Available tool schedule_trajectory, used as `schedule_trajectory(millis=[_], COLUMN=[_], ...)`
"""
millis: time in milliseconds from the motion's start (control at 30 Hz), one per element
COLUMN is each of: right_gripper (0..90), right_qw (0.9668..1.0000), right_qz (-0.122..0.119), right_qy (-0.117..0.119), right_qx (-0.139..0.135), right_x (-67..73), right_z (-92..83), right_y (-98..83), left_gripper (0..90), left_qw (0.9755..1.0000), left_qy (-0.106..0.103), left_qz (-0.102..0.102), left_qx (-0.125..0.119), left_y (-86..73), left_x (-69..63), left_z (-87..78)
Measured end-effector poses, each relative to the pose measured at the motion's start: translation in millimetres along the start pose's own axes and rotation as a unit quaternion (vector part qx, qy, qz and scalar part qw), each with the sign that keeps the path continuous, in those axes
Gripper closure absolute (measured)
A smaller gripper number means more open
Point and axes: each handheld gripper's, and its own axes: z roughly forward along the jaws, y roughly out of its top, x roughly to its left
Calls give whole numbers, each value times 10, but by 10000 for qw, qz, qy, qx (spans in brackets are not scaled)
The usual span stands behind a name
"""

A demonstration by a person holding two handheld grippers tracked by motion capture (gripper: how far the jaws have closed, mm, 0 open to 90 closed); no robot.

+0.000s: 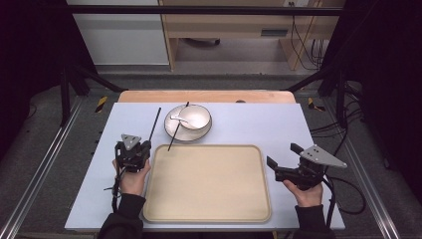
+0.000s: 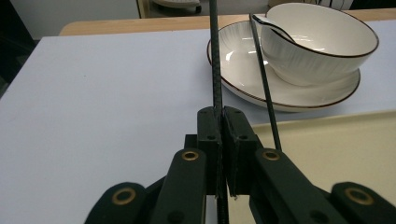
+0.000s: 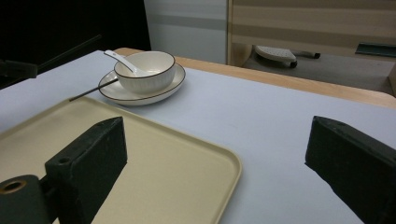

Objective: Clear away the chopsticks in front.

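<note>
Black ribbed chopstick [image 2: 215, 60], white ceramic bowl [image 1: 194, 117] with dark brown rim, matching ridged plate [image 2: 243, 70], beige plastic tray [image 1: 209, 184].

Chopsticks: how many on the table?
2. One chopstick is clamped in the left claw, left of the plate. The other chopstick leans on the plate's rim, its lower end over the tray.

a lab-style recording setup: a white-topped table [image 1: 249, 124] stands inside a black metal frame [image 1: 199, 10], floor rails [image 1: 40, 169] run alongside (hazard tape marks them), loose cables [image 1: 303, 45] trail past plain wooden furniture [image 1: 224, 25].
</note>
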Motion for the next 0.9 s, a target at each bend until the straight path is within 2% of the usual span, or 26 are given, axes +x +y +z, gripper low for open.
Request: schedule_trajectory(millis=[200, 267, 367, 400, 433, 500, 533, 567, 667, 733, 833, 900], right_gripper=[55, 55, 55, 56, 56, 56, 56, 56, 56, 56, 56, 56], right_qw=[10000, 10000, 10000, 10000, 10000, 10000, 10000, 10000, 10000, 9999, 9999, 9999], right_qz=[7, -14, -13, -3, -5, -6, -40, -40, -23, -51, -63, -58], right_qy=[7, 11, 15, 18, 34, 40, 63, 63, 77, 91, 91, 106], right_qx=[28, -6, -33, -23, -27, -19, -21, -21, 10, 5, 4, 2], right_x=[6, 14, 24, 33, 40, 42, 45, 45, 60, 65, 75, 86], right_z=[-5, -15, -22, -30, -29, -27, -18, -18, -8, -3, -2, 0], right_y=[-10, -3, 1, 6, 6, 6, 1, 1, -6, -6, -4, 2], left_gripper=[850, 850, 850, 850, 850, 850, 850, 850, 850, 850, 850, 850], left_qw=[9997, 9996, 9987, 9986, 9981, 9977, 9969, 9969, 9963, 9962, 9954, 9963], left_qy=[113, 160, 88, 85, 86, 62, 32, 32, 49, 51, 35, 78], left_qz=[-133, -148, -362, -377, -467, -516, -621, -621, -624, -617, -729, -652], left_qx=[-156, -179, -343, -349, -397, -427, -483, -483, -591, -605, -618, -562], left_y=[-131, -157, -233, -245, -288, -339, -394, -394, -505, -537, -639, -691], left_x=[-39, -51, -73, -79, -107, -142, -184, -184, -312, -349, -408, -449], left_z=[-277, -324, -426, -440, -476, -514, -562, -562, -690, -722, -770, -760])
